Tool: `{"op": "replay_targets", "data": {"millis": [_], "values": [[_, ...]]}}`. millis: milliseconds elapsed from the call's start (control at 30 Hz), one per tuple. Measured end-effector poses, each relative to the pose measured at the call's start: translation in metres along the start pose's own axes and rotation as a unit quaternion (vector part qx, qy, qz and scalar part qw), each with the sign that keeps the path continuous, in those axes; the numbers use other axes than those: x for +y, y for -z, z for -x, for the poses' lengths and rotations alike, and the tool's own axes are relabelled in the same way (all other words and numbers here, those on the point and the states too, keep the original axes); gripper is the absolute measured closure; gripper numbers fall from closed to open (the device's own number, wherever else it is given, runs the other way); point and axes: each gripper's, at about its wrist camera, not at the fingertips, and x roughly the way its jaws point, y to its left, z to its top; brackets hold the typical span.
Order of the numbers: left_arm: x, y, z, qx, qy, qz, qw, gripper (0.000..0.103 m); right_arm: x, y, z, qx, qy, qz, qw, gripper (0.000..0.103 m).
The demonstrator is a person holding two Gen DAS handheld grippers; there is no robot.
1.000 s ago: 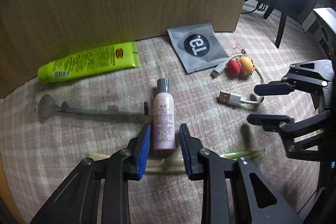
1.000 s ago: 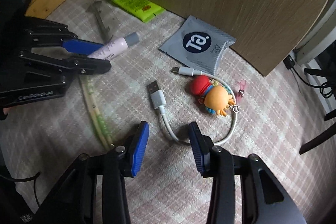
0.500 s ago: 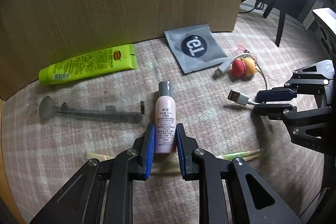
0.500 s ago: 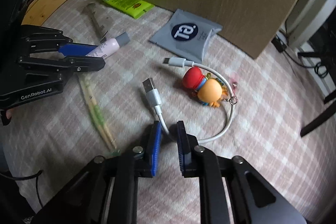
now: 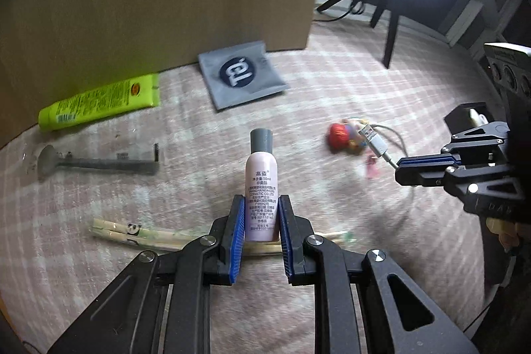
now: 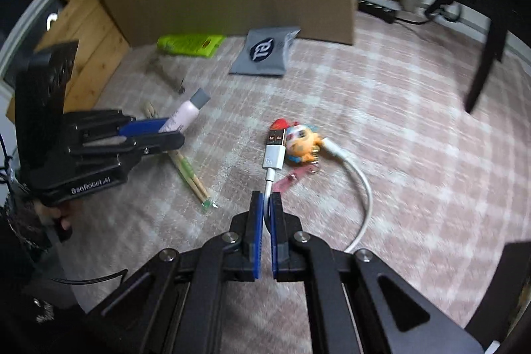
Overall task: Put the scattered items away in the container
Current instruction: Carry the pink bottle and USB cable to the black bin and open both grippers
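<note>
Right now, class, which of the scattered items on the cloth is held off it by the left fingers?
The small pink bottle with the grey cap, clamped between the left fingers. The green tube, grey sachet and chopsticks lie flat.

The left gripper [image 5: 261,221] is now clamping the pink bottle [image 5: 261,188], lifting it; the right gripper [image 6: 266,204] is pinching the white cable [image 6: 273,161], raising its plug at frame centre.

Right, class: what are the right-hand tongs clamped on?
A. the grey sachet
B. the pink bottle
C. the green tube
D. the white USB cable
D: in the right wrist view the right tongs pinch the white USB cable just below its plug.
</note>
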Motion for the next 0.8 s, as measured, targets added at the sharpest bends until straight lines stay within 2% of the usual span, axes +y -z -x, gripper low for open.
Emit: {"op": "replay_targets", "data": {"millis": [233, 433, 567, 800], "values": [[-0.015, 0.000, 0.017, -0.004, 0.013, -0.005, 0.9999, 0.085, -0.011, 0.019, 0.031, -0.035, -0.020, -0.042, 0.998, 0.099], [-0.035, -0.004, 0.025, -0.013, 0.023, -0.018, 0.9995, 0.085, -0.018, 0.030, 0.056, -0.079, -0.047, -0.084, 0.992, 0.099], [-0.055, -0.008, 0.036, -0.021, 0.035, -0.033, 0.9986, 0.085, -0.022, 0.037, 0.078, -0.103, -0.043, -0.096, 0.989, 0.099], [-0.110, -0.017, 0.049, -0.035, 0.049, -0.081, 0.9949, 0.085, -0.045, 0.059, 0.126, -0.142, -0.009, -0.126, 0.982, 0.099]]}}
